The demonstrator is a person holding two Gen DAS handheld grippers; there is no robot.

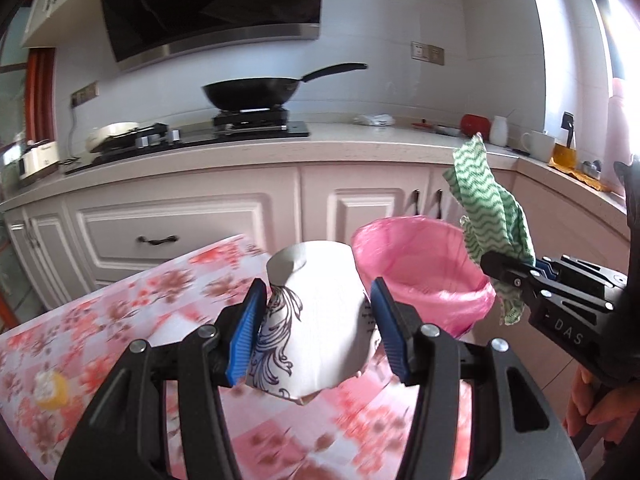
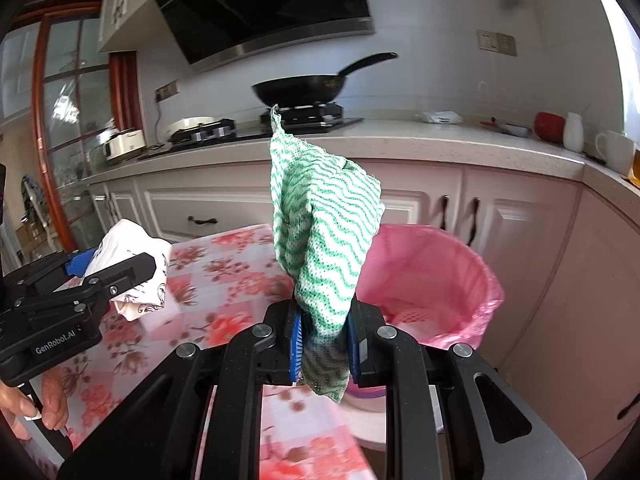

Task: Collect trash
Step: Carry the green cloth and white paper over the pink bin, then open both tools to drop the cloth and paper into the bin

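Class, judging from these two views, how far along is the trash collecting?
Done: nothing visibly binned; the pink-lined bin looks nearly empty. In hand: left hand-held gripper clamps a crumpled white printed paper cup; right hand-held gripper pinches a green-and-white wavy cloth. Left: dropping both, plus a blurred yellow item on the floral tablecloth.

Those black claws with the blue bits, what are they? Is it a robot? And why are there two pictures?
No robot: a person holds two squeeze-grabbers, one in each hand. Each grabber has a little camera looking along its fingers, so you get one picture from each.

The left gripper pinches a crumpled paper cup. The right gripper is shut on a green wavy cloth that sticks up out of it.

Below is a table with a flowery pink cover. On it lies a small yellow thing, too blurry to name. Just ahead stands a bin lined with a pink bag, probably where both things will go.
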